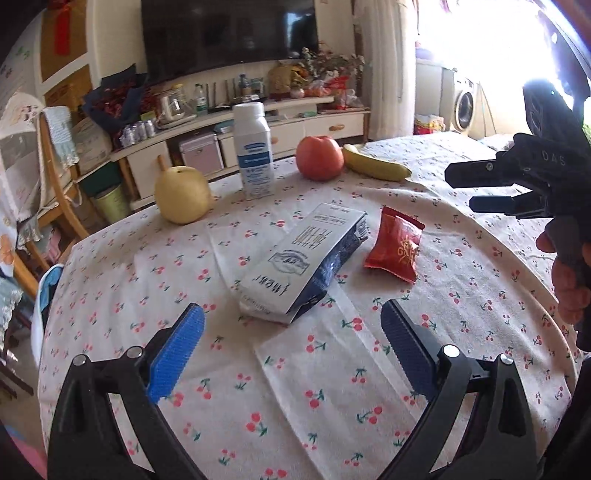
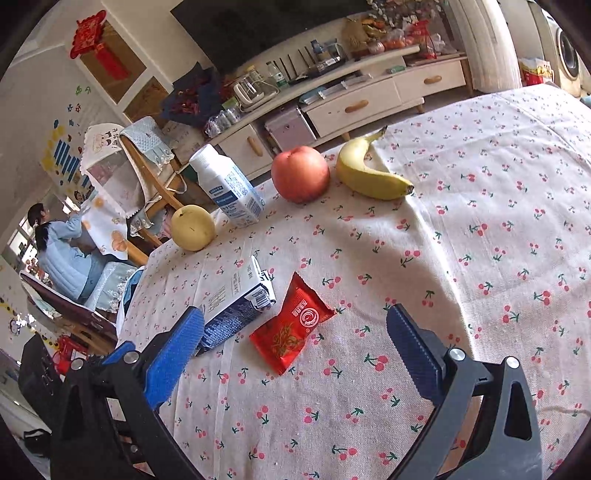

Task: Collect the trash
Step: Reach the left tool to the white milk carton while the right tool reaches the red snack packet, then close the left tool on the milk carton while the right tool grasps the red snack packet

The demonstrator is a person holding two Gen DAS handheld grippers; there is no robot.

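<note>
Nothing grabbed yet. Left gripper [image 1: 291,325] and right gripper [image 2: 295,332] both hang spread wide over the table [image 2: 480,258]; the flattened carton [image 1: 303,262] and red wrapper [image 2: 291,328] lie side by side. Next move is probably lowering onto one.

Tablecloth [image 2: 480,258]: white with a cherry print, covering the table.
Pear [image 1: 183,194]: yellow, near the table's far left edge.
Apple [image 1: 320,157]: red, touching the banana's end.
Banana [image 1: 375,168]: yellow, lying flat beside the apple.
Television [image 1: 229,33]: dark screen above a cluttered cabinet [image 2: 369,99].
Washing machine [image 1: 463,105]: far right, in bright light.
Seated person [image 2: 62,254]: far left, in pale blue.
</note>
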